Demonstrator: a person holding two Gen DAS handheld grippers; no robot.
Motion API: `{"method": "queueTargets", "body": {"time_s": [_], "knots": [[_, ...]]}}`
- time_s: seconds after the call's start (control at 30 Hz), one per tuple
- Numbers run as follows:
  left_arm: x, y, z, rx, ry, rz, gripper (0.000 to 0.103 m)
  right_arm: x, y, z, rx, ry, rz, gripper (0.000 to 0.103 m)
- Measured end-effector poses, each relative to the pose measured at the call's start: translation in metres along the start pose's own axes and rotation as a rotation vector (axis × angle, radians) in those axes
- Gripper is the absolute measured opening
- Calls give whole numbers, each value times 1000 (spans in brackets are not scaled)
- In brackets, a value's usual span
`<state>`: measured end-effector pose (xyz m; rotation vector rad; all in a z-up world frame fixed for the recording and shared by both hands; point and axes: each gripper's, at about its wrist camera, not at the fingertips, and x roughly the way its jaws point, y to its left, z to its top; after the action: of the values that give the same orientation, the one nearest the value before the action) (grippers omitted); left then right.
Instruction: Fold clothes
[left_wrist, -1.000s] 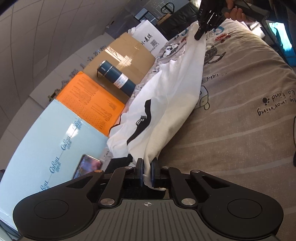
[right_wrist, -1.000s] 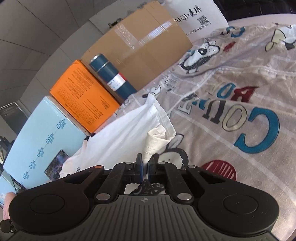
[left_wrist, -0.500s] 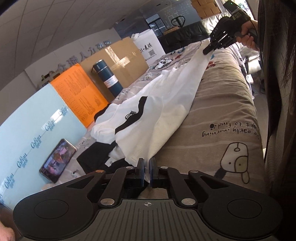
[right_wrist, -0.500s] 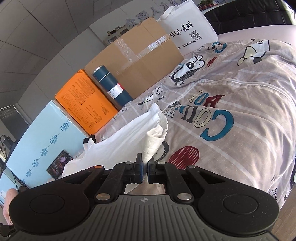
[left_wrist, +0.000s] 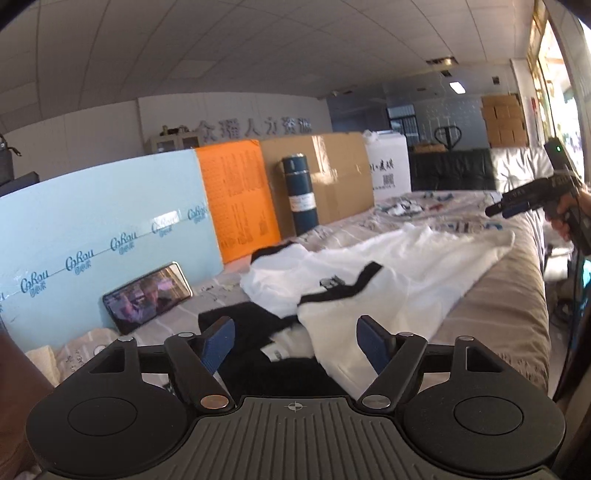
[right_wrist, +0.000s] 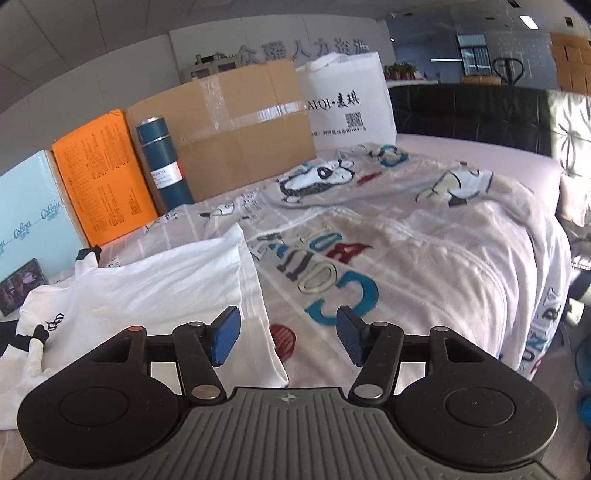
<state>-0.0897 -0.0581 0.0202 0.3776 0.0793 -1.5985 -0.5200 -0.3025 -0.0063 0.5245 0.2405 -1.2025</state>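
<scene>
A white T-shirt with black trim (left_wrist: 399, 273) lies stretched along the bed's near side; it also shows in the right wrist view (right_wrist: 155, 280). My left gripper (left_wrist: 295, 343) is open and empty, just above the shirt's black-collared end and a black garment (left_wrist: 251, 332). My right gripper (right_wrist: 288, 341) is open and empty over the shirt's other edge. The right gripper also shows in the left wrist view (left_wrist: 517, 205), above the shirt's far end.
The bed (right_wrist: 443, 258) has a cartoon-print cover. Along its far side stand a light blue box (left_wrist: 92, 236), an orange box (left_wrist: 236, 192), a blue flask (left_wrist: 301, 192), a cardboard box (right_wrist: 236, 133) and a white bag (right_wrist: 347, 103). A phone (left_wrist: 147, 295) leans on the blue box.
Both grippers have opened and let go of the white shirt, which now lies on the bed. Both cameras have tilted up toward the room.
</scene>
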Motion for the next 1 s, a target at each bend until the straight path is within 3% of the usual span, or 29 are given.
{"method": "queueTargets", "body": {"time_s": [0.13,0.2,0.3,0.37,0.53,0.63,0.8,1.0], "knots": [[29,30,29,-75,-74,57,83,13,23,33,-56,-60,191,74],[46,48,47,-129,-101,34,84,24,38,52,-72,-72,294,78],[77,73,69,-293,-109,-15,92,49,68,84,-104,-67,430,82],[98,85,76,-404,-106,-56,92,72,92,103,-109,-36,512,83],[158,87,71,-533,-1,-198,92,146,150,121,-61,132,649,83],[188,79,59,-517,84,-270,92,191,183,114,-49,256,691,83],[223,67,36,-459,203,-365,92,256,221,90,-34,400,684,83],[255,76,10,-497,304,-334,92,303,257,68,-67,506,704,83]]}}
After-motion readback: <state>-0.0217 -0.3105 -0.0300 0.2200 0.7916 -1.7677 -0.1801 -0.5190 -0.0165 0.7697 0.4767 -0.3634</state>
